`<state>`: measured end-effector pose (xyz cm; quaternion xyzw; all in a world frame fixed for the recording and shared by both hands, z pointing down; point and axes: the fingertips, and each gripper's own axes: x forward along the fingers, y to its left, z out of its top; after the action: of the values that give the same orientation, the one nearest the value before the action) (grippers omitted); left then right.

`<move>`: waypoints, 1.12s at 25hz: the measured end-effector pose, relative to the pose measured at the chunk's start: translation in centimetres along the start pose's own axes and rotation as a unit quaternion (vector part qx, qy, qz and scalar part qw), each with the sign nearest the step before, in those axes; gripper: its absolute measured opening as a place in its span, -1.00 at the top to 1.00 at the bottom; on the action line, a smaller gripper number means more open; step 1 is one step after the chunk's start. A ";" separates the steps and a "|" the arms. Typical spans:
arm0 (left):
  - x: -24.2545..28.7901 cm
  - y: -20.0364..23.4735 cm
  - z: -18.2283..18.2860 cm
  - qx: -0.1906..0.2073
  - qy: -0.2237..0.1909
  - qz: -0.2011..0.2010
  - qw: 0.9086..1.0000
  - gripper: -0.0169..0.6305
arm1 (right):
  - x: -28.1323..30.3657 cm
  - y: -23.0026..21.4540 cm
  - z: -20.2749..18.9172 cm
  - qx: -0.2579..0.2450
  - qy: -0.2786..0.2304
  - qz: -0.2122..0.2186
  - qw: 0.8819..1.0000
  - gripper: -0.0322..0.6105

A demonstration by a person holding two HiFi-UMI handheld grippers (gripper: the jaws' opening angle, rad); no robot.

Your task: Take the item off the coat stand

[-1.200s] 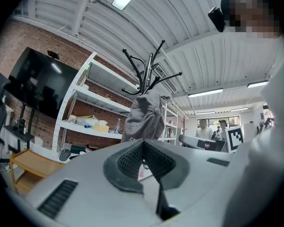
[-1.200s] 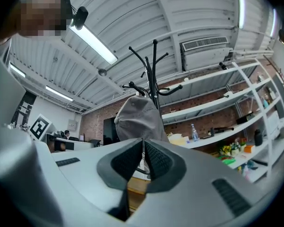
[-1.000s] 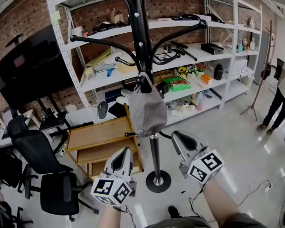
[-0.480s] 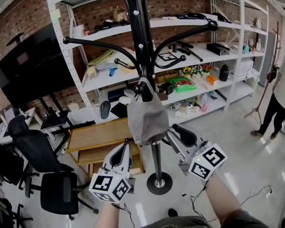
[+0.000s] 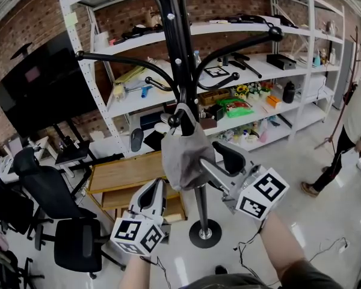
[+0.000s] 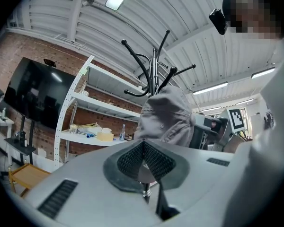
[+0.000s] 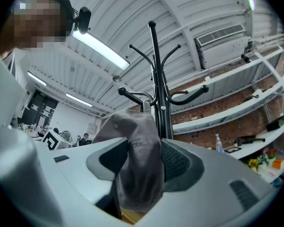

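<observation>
A grey cap [image 5: 183, 152] hangs from a low hook of the black coat stand [image 5: 179, 59], right in front of me. My right gripper [image 5: 215, 163] reaches in from the right at the cap's lower edge. Its jaws are opening, and the cap [image 7: 137, 160] hangs between the two pads without being pinched by my right gripper [image 7: 139, 150]. My left gripper [image 5: 151, 195] sits lower left of the cap, shut and holding nothing. In the left gripper view the cap [image 6: 168, 115] shows just beyond the touching pads of my left gripper [image 6: 143, 150].
The stand's round base [image 5: 206, 233] rests on the glossy floor. Behind it are white shelving [image 5: 96, 95] full of small items, a low wooden cart [image 5: 123, 173], black office chairs [image 5: 60, 221] and a dark screen [image 5: 42, 83]. A person [image 5: 355, 113] stands far right.
My right gripper rose up and left to the cap and its jaws went from shut to wide around the cap's lower part. The left gripper barely moved.
</observation>
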<state>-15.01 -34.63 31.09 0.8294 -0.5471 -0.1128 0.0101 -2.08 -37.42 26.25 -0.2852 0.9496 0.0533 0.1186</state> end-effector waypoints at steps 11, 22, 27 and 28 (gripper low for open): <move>1.3 -0.6 2.1 0.016 -0.016 -0.010 1.000 0.92 | 1.9 0.1 1.0 -0.057 0.019 0.014 0.998 0.23; 1.4 -1.0 2.0 0.013 -0.013 -0.014 1.000 0.92 | 2.0 0.2 1.3 -0.042 0.014 0.012 0.999 0.43; 1.3 -1.2 2.1 0.012 -0.013 -0.016 1.000 0.92 | 1.9 0.0 1.6 -0.019 -0.005 0.007 1.000 0.64; 1.2 -1.1 2.2 0.012 -0.015 -0.017 1.000 0.92 | 2.0 0.1 1.6 -0.020 -0.007 0.006 1.000 0.66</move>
<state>-13.94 -35.07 28.61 0.8368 -0.5342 -0.1193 -0.0102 -3.39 -38.15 24.22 -0.2810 0.9493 0.0749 0.1191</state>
